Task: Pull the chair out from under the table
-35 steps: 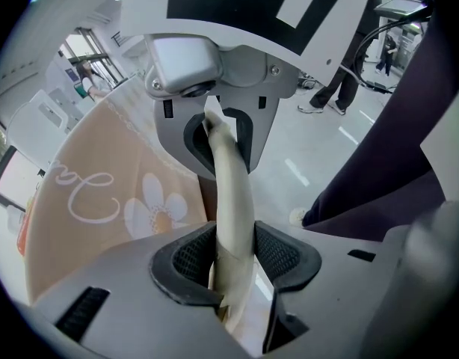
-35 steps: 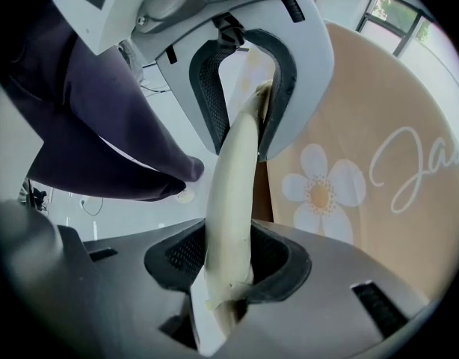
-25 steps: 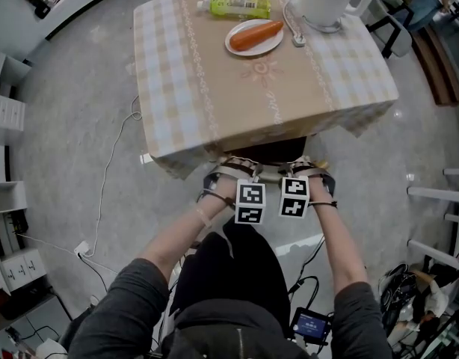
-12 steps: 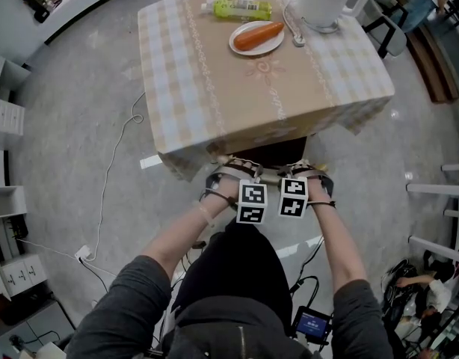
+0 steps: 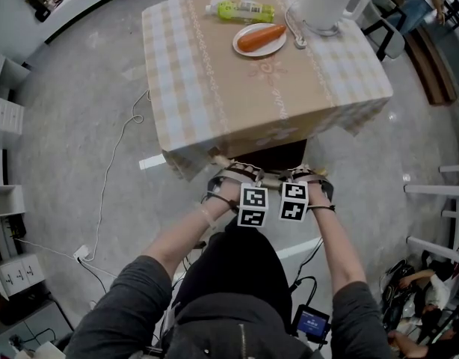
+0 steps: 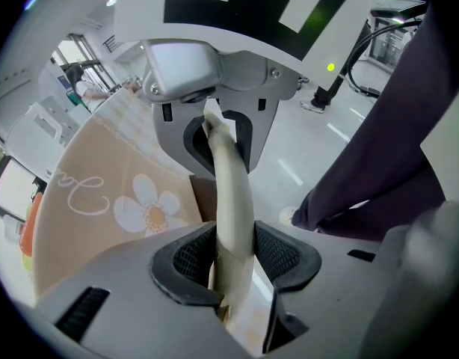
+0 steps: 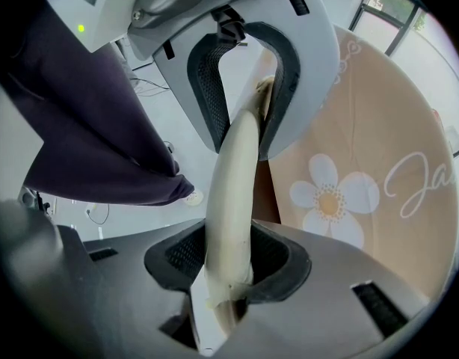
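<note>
Head view puts the chair point(image 5: 268, 157) at six o'clock of the table point(image 5: 214, 88), mostly tucked under the cloth point(image 5: 289, 129), with its pale top rail point(image 5: 265, 176) just clear of the hem. I judge the pull is in hand with most of it left to do. Toward the rail's nine o'clock end, my left gripper point(image 6: 233, 256) has its jaws closed narrow on the rail, which runs up between them. Toward the three o'clock end, my right gripper point(image 7: 228, 264) clamps the same rail likewise. Next I need an even, level draw on both toward six o'clock, grips kept firm, so the chair neither twists nor drags the cloth
</note>
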A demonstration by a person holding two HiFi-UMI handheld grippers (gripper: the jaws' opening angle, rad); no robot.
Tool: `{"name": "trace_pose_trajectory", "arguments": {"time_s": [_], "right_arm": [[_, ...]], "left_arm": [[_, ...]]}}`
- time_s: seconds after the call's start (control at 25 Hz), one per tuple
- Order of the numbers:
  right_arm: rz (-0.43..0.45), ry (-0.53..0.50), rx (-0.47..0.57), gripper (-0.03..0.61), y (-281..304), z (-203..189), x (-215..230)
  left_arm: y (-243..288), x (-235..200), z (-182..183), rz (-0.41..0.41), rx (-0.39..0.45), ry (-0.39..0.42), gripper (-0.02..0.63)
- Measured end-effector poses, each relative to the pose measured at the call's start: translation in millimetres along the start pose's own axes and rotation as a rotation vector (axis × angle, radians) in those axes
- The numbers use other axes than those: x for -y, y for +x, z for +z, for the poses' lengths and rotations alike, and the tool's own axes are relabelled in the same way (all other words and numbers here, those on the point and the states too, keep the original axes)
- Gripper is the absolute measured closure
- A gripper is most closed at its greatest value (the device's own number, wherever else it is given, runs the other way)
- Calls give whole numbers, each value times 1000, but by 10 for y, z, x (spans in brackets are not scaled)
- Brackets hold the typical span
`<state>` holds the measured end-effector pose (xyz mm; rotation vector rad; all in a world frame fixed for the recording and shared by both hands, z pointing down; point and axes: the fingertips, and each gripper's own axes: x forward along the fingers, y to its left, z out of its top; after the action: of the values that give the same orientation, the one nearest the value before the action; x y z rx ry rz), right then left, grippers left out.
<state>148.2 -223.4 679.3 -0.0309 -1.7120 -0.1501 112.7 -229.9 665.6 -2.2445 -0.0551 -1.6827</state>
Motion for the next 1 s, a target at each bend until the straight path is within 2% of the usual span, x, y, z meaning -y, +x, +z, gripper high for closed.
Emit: {"name": "trace_pose_trajectory", "arguments": {"time_s": [0.24, 0.44, 0.64, 1.0], "right_arm": [[-3, 6, 0, 442, -14, 37, -93], [0, 3, -6, 440, -70, 73, 18], [-8, 8, -5, 442, -27, 72, -309], [-10, 13, -6, 442, -27, 134, -509]], "left_arm": [[-30, 96, 5, -7, -2, 7, 453], [-92, -4, -46, -13, 3, 4, 453], [-71, 309, 60, -14, 2, 12, 453], [-109, 513, 78, -17, -3, 20, 454]]}}
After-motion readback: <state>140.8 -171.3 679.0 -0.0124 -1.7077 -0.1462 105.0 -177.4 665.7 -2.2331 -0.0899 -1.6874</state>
